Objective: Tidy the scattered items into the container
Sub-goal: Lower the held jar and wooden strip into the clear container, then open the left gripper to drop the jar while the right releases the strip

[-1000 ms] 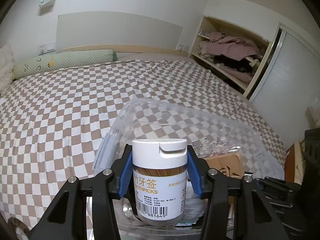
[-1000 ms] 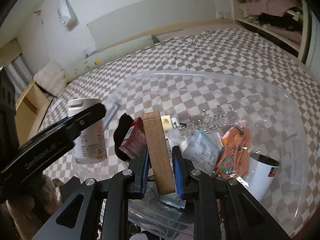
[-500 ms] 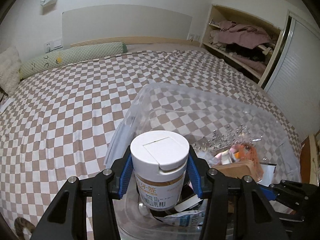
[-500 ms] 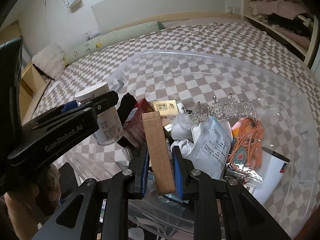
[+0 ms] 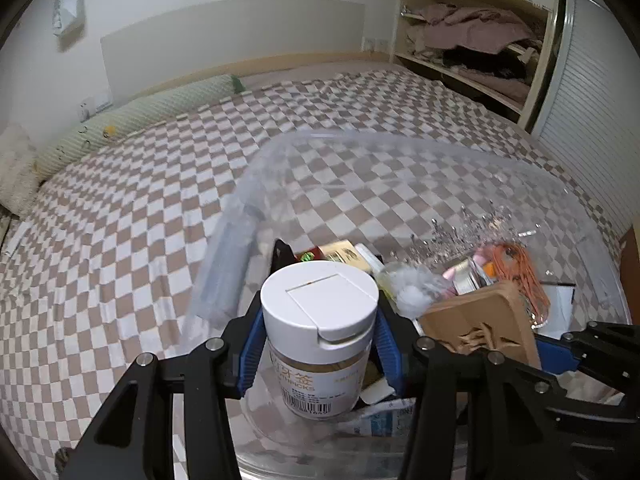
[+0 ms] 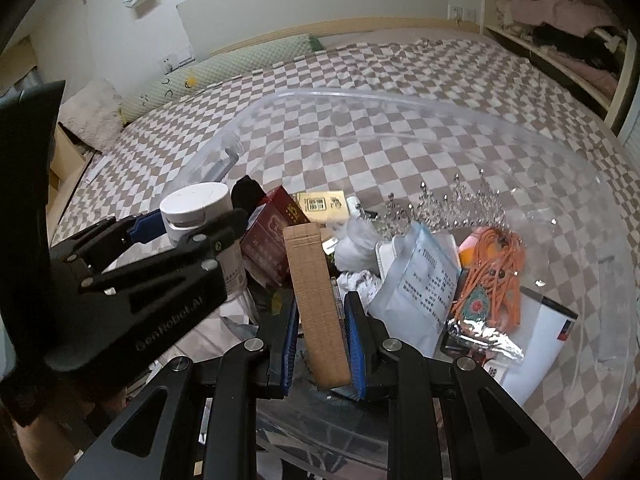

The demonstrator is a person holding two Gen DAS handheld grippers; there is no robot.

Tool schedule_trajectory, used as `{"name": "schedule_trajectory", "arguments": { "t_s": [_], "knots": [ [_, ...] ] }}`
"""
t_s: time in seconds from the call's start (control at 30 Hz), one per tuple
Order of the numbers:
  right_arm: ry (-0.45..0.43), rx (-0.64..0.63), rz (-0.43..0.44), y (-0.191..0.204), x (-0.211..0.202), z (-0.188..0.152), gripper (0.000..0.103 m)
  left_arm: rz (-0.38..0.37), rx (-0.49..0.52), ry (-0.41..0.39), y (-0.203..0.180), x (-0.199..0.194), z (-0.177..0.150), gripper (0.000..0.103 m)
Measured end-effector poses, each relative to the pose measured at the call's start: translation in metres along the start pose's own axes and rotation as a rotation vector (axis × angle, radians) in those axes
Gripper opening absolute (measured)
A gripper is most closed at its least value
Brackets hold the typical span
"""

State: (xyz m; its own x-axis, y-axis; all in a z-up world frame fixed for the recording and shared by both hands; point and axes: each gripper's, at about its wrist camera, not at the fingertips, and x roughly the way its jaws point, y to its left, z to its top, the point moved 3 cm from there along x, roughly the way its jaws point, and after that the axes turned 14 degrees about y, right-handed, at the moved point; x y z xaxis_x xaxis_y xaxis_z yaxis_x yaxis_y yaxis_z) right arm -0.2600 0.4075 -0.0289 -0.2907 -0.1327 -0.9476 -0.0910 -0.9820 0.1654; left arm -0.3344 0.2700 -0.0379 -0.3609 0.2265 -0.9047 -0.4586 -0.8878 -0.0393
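Fingers (image 5: 250, 344) of left gripper (image 5: 318, 346) clamp toothpick jar (image 5: 318, 332) at its white cap, jar body inside clear plastic container (image 5: 400, 148). Right gripper (image 6: 320, 346) pinches brown cardboard box (image 6: 316, 300) upright. Beyond these fingers, inside the container: tiara (image 6: 452, 208), orange cord (image 6: 492, 272), red box (image 6: 272, 240). Container sits on checkered bed (image 5: 120, 208).

Toothpick jar (image 5: 320, 336), held in my left jaws: the label shows Chinese characters, with Latin letters beneath cut off by the curve, ending in "HPICKS". Below these sits a barcode; its digits are too blurred to read. Left of the jar in the right wrist view, my left gripper (image 6: 192, 236) body carries embossed lettering reading roughly "GenRobot.AI". The white pouch (image 6: 420, 280) right of the jar bears small illegible print.
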Motion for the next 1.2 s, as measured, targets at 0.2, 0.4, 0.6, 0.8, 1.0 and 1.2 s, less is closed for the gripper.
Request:
{"name": "schedule_trajectory", "arguments": {
  "t_s": [0.2, 0.4, 0.6, 0.8, 1.0, 1.2],
  "knots": [
    [0.004, -0.006, -0.007, 0.003, 0.001, -0.001, 0.023, 0.01, 0.017, 0.023, -0.001, 0.004, -0.003, 0.05],
    [0.007, -0.004, -0.023, 0.004, 0.004, 0.0, 0.023, 0.026, 0.04, 0.039, -0.006, 0.006, -0.007, 0.049],
    [0.008, 0.017, -0.031, -0.001, 0.003, -0.001, 0.023, 0.022, 0.052, 0.045, -0.007, 0.002, -0.008, 0.05],
    [0.018, 0.04, -0.026, -0.006, 0.003, -0.002, 0.023, -0.003, 0.044, 0.059, -0.008, 0.001, -0.008, 0.05],
    [0.038, 0.073, -0.037, -0.007, 0.0, -0.006, 0.023, -0.02, 0.035, 0.028, -0.013, -0.012, -0.006, 0.055],
    [-0.002, 0.104, -0.085, -0.013, -0.01, -0.006, 0.039, -0.038, 0.011, -0.015, -0.011, -0.027, -0.002, 0.06]
  ]
}}
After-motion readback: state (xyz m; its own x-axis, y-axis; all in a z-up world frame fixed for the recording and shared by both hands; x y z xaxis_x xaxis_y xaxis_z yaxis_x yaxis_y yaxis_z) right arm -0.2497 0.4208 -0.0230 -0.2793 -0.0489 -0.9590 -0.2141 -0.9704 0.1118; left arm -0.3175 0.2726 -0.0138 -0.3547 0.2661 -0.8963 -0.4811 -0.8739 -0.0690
